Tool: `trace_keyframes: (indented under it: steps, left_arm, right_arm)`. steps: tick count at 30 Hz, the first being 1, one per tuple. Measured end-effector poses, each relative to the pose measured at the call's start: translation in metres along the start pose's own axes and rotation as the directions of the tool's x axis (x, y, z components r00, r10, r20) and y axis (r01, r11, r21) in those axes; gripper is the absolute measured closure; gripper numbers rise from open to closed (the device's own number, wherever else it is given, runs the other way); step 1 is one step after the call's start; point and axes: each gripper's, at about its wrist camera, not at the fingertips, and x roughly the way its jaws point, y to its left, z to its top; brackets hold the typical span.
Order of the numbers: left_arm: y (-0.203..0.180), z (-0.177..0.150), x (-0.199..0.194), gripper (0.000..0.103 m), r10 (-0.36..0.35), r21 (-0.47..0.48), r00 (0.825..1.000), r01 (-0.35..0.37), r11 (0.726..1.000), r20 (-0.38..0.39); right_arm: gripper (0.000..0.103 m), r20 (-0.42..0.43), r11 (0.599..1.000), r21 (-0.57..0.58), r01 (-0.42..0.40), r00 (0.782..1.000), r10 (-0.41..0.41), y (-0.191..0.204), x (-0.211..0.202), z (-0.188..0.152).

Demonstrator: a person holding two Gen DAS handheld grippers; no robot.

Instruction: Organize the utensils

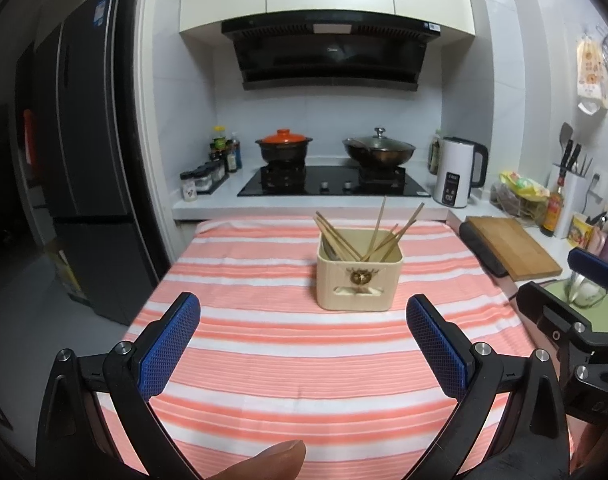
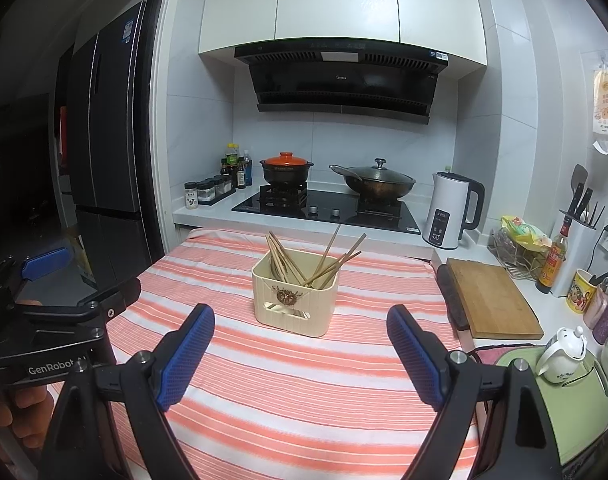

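Note:
A cream utensil holder (image 1: 359, 280) (image 2: 296, 300) stands on the striped cloth, with several wooden chopsticks (image 1: 377, 236) (image 2: 327, 258) leaning inside it, and something metal behind them. My left gripper (image 1: 304, 312) hovers open in front of the holder, blue pads wide apart with nothing between them. My right gripper (image 2: 300, 322) is also open and empty, just short of the holder. Each gripper shows at the edge of the other's view, a blue pad (image 1: 591, 266) (image 2: 46, 264) visible.
The table wears a pink and white striped cloth (image 1: 304, 360) (image 2: 304, 392). A wooden cutting board (image 1: 511, 246) (image 2: 491, 300) lies on the right counter. Behind are a stove with a clay pot (image 1: 284, 150), a wok (image 2: 377, 184) and a white kettle (image 2: 451, 212). A teapot (image 2: 563, 354) sits at right.

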Motion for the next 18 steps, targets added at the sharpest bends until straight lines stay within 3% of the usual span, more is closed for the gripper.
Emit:
trace_keyframes:
  steps: [18]
  left_arm:
    - [0.0011,-0.0028,-0.0036,0.0,0.017,-0.001,1.0,-0.017,1.0,0.015]
  right_arm:
    - [0.013,0.005,1.0,-0.001,0.007,1.0,-0.007,-0.0013,-0.0048,-0.002]
